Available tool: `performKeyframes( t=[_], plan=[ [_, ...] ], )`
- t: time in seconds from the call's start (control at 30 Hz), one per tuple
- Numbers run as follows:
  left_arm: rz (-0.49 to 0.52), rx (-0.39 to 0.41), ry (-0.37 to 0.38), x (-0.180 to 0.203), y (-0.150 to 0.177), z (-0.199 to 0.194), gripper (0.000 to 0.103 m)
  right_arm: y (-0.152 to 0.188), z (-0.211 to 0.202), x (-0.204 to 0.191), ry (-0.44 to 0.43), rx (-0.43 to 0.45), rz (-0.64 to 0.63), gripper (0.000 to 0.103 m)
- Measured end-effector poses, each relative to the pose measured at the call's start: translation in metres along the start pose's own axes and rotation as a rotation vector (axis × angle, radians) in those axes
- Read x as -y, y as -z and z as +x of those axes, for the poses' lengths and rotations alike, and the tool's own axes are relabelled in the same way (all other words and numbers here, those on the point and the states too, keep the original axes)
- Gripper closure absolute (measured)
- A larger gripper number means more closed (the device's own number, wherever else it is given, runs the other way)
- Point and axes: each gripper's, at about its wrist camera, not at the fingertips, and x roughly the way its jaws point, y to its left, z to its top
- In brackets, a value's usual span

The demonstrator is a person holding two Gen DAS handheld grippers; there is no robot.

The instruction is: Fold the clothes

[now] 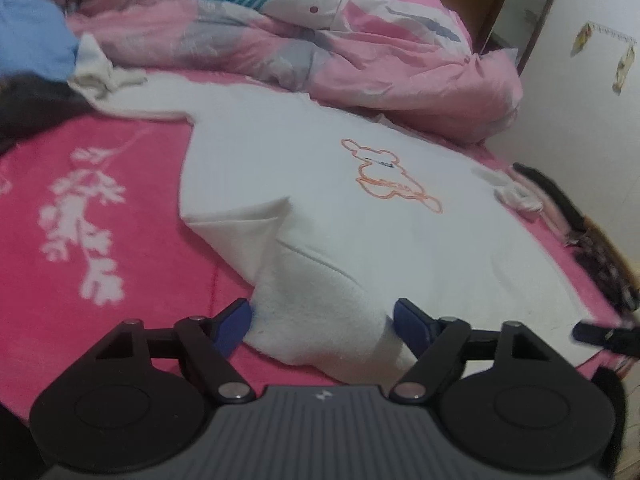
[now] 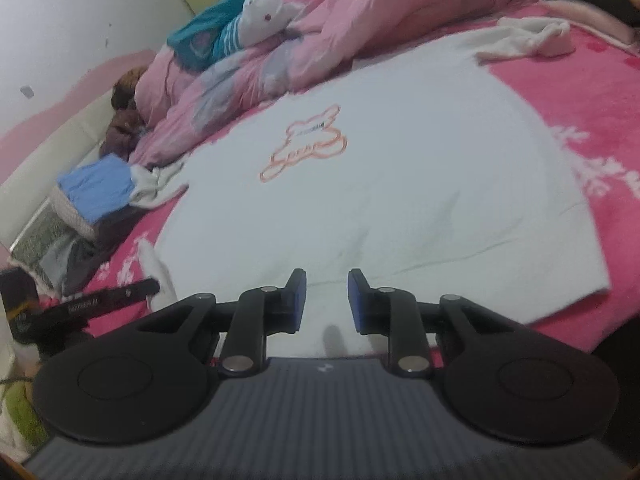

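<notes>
A white sweatshirt (image 1: 320, 184) with an orange bear outline lies spread flat on the pink bed cover (image 1: 100, 240). In the left wrist view its near corner is turned over, showing the fleecy inside (image 1: 316, 280). My left gripper (image 1: 322, 320) is held wide around this flap, with the cloth filling the gap between the blue pads (image 1: 236, 320) but not visibly squeezed. In the right wrist view my right gripper (image 2: 328, 300) hovers over the near hem of the sweatshirt (image 2: 400, 168). Its jaws stand a narrow gap apart with nothing between them.
A rumpled pink quilt (image 1: 360, 60) fills the far side of the bed, with a teal garment (image 2: 208, 36) on it. A blue garment (image 2: 96, 188) and a small white cloth (image 2: 528, 36) lie beside the sweatshirt. Dark clothes (image 1: 592, 248) sit at the bed's edge, and a wooden cabinet (image 1: 500, 8) stands behind.
</notes>
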Motion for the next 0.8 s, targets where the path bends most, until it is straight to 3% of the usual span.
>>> performKeyframes(
  t=[0.03, 0.17, 0.33, 0.43, 0.57, 0.67, 0.7, 0.8],
  plan=[
    [-0.012, 0.0, 0.016, -0.002, -0.001, 0.0, 0.036, 0.002, 0.002, -0.002, 0.003, -0.009, -0.004, 0.081],
    [-0.05, 0.017, 0.067, -0.012, -0.003, -0.005, 0.045, 0.006, 0.006, -0.005, 0.013, -0.023, -0.01, 0.081],
    [-0.093, 0.025, 0.044, -0.029, -0.005, -0.008, 0.044, 0.009, 0.008, -0.001, 0.01, -0.03, -0.001, 0.08],
    [-0.082, 0.012, 0.082, -0.038, -0.008, 0.001, 0.034, 0.011, 0.008, 0.002, 0.009, -0.033, 0.01, 0.08],
    [-0.083, -0.02, 0.115, -0.048, -0.008, 0.015, 0.039, 0.014, 0.006, 0.001, 0.009, -0.03, 0.014, 0.08],
    [-0.072, -0.031, 0.147, -0.047, -0.006, 0.013, 0.07, 0.017, 0.004, 0.0, 0.007, -0.028, 0.02, 0.079],
    [-0.076, -0.03, 0.142, -0.046, -0.005, 0.011, 0.088, 0.017, 0.005, 0.001, 0.006, -0.029, 0.024, 0.079],
    [-0.1, -0.017, 0.125, -0.045, 0.0, 0.001, 0.092, 0.018, 0.008, 0.002, 0.006, -0.039, 0.032, 0.079]
  ],
)
